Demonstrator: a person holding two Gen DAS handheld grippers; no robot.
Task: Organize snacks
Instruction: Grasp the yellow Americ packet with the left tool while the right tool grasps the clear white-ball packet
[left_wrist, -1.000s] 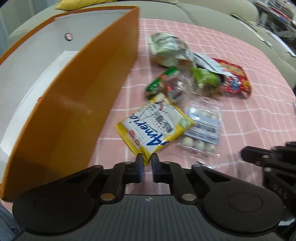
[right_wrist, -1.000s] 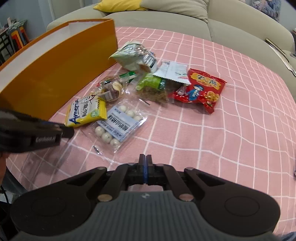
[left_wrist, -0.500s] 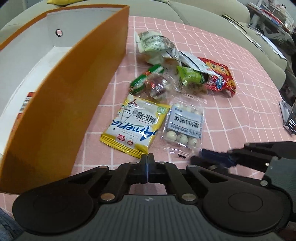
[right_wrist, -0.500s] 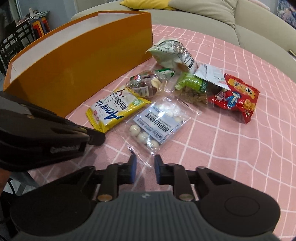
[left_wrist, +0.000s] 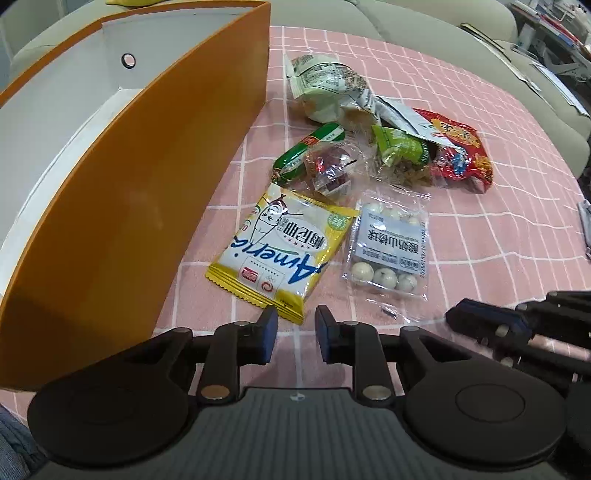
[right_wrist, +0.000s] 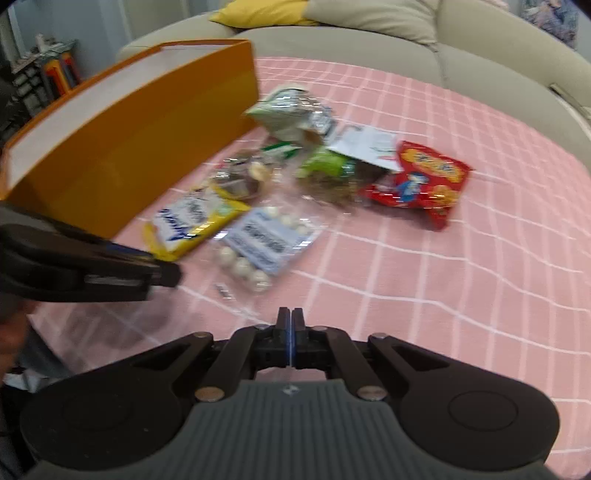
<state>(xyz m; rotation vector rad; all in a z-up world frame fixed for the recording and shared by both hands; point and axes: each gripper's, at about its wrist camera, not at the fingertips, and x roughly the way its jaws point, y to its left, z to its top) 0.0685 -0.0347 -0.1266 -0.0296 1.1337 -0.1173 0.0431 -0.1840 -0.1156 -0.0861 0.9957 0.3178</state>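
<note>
Several snack packs lie in a loose pile on the pink checked cloth (left_wrist: 480, 229). A yellow "Americ" packet (left_wrist: 284, 251) lies nearest, just ahead of my left gripper (left_wrist: 292, 325), which is open and empty. A clear bag of white balls (left_wrist: 388, 247) lies to its right. Behind are a green sausage stick (left_wrist: 306, 151), a clear candy bag (left_wrist: 332, 170), a green pack (left_wrist: 399, 147), a red pack (left_wrist: 458, 151) and a grey-green bag (left_wrist: 325, 88). My right gripper (right_wrist: 291, 325) is shut and empty, short of the ball bag (right_wrist: 266, 240).
A large orange box (left_wrist: 147, 177) with a white inside stands open along the left of the snacks. A beige sofa (right_wrist: 406, 48) with a yellow cushion runs behind the table. The right gripper's fingers (left_wrist: 491, 317) show at the lower right of the left wrist view.
My left gripper went from shut to open in front of the yellow packet. My right gripper went from open to shut and pulled back a little from the ball bag.
</note>
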